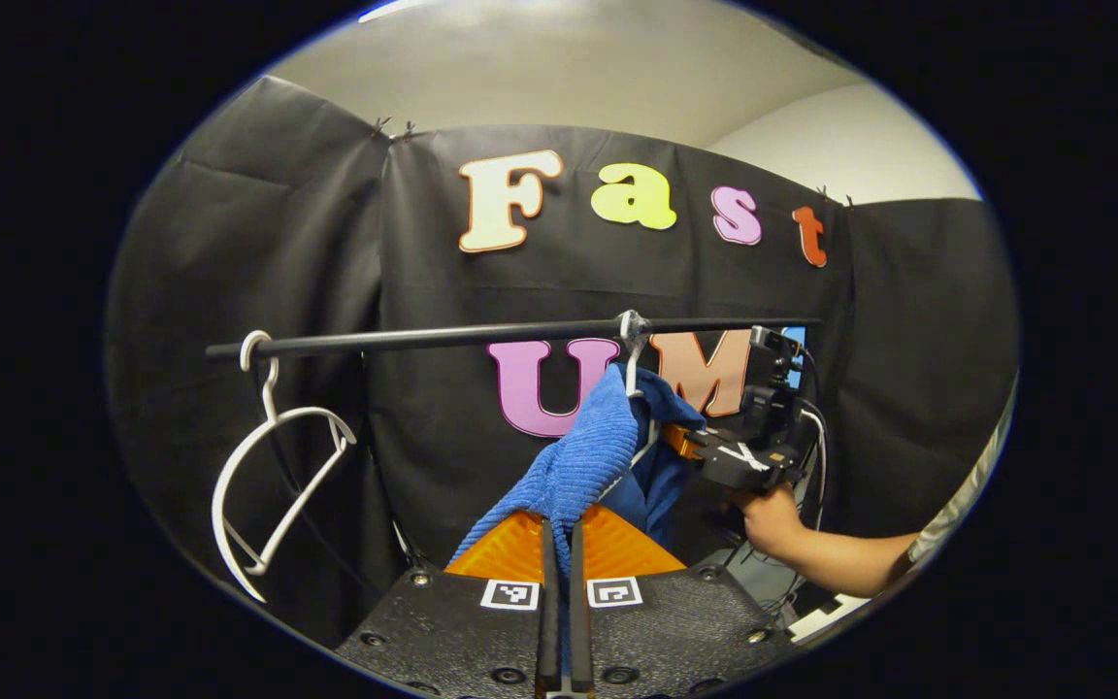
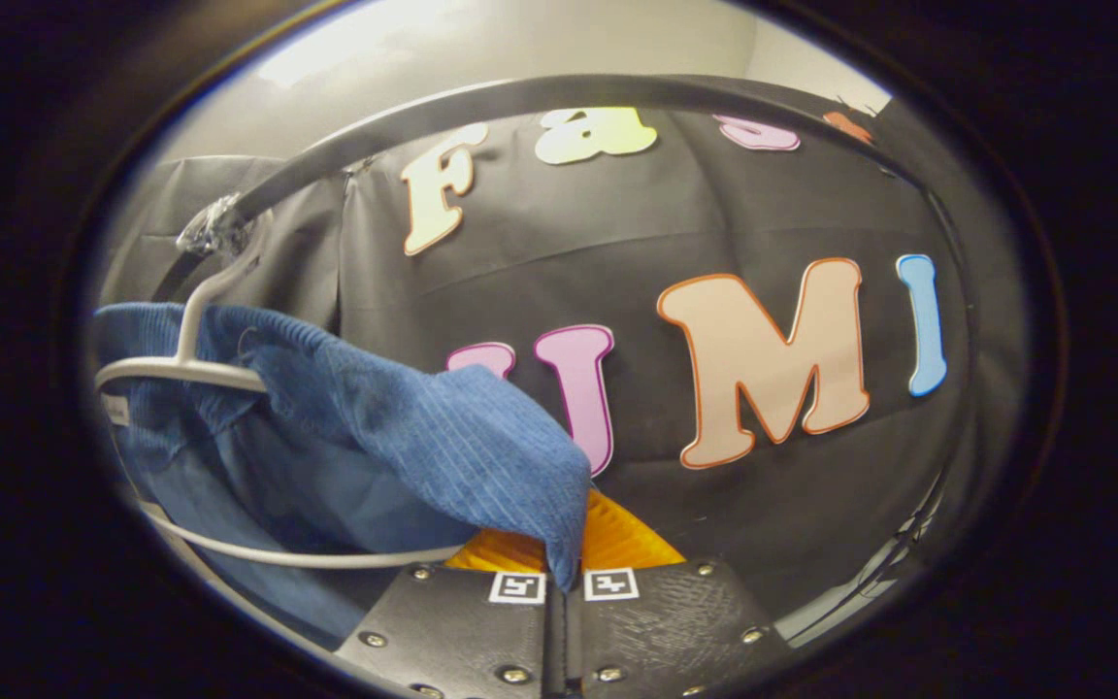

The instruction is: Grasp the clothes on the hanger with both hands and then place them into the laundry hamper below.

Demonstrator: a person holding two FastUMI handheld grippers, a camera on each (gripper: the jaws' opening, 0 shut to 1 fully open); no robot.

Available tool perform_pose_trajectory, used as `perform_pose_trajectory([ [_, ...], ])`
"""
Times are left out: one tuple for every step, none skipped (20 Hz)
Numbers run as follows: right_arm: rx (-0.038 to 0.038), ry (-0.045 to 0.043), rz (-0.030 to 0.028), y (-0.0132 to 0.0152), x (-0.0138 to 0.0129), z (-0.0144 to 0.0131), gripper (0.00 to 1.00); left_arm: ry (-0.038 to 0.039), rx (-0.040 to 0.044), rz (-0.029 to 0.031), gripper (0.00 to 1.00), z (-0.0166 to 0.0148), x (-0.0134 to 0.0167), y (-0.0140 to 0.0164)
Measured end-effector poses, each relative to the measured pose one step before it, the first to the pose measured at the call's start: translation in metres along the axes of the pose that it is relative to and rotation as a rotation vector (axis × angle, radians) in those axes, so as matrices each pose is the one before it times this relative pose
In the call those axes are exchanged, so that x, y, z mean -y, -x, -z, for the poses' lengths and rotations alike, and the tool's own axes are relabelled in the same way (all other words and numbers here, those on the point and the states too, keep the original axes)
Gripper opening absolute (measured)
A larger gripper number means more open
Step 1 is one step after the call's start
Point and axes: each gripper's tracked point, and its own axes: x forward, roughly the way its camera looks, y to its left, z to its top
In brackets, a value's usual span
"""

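Both grippers clamped on blue garment [image 1: 590, 449] under the rail [image 1: 481, 336].

Nearest in left gripper view: left gripper [image 1: 564, 553] pinched shut on a corner of the cloth, pulled out from the rail. Beyond, draped over a white hanger [image 1: 639, 388] hooked on the rail; right gripper [image 1: 690, 445] at its far edge, held by a hand [image 1: 771, 516]. Further along the rail, a bare hanger [image 1: 273, 485]. In right gripper view, right gripper [image 2: 565, 573] nipped tight on another corner, below the rail.

Rail [image 1: 481, 336] w/ two hangers [image 1: 273, 466]
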Motion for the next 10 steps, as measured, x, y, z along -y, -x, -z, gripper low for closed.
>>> perform_pose_trajectory([
  [0.01549, -0.00151, 0.00479, -0.00086, 0.00162, -0.00386, 0.00, -0.03188, 0.00410, -0.00148, 0.04, -0.00358, -0.00353, 0.00221],
  [0.02492, 0.00241, 0.01885, -0.00154, 0.00364, -0.00667, 0.00, -0.02392, 0.00174, -0.00563, 0.04, -0.00293, -0.00585, 0.00108],
  [0.02255, 0.00360, 0.01512, -0.00102, 0.00360, -0.00605, 0.00, -0.02188, 0.00624, -0.00393, 0.07, -0.00328, -0.00461, 0.00011],
  [0.01535, 0.00009, 0.00553, -0.00412, -0.00072, -0.00419, 0.01, -0.01182, 0.00412, -0.01334, 0.04, -0.00411, -0.00752, -0.00150],
  [-0.00171, -0.00321, -0.00449, -0.00425, -0.00414, 0.00099, 0.00, -0.01075, -0.00373, -0.00510, 0.04, -0.00105, -0.00607, -0.00085],
  [-0.00249, -0.00023, -0.00146, -0.00483, -0.00281, 0.00073, 0.00, -0.00844, 0.00655, 0.00291, 0.01, -0.00268, -0.00362, -0.00075],
  [-0.00389, -0.00202, -0.00813, -0.00357, -0.00357, 0.00224, 0.01, -0.00881, -0.00210, 0.00292, 0.04, -0.00235, -0.00407, -0.00044],
  [0.00367, -0.00310, -0.00528, -0.00451, -0.00218, 0.00136, 0.01, -0.01281, -0.00144, 0.00201, 0.01, -0.00064, -0.00532, -0.00135],
  [0.00751, -0.00157, -0.00170, -0.00352, -0.00124, -0.00005, 0.01, -0.02151, -0.00844, -0.00113, 0.07, -0.00038, -0.00606, -0.00214],
  [0.01010, 0.00138, -0.00067, -0.00348, -0.00145, 0.00026, 0.01, -0.03174, -0.01780, 0.00014, 0.07, 0.00264, -0.00648, -0.00353],
])
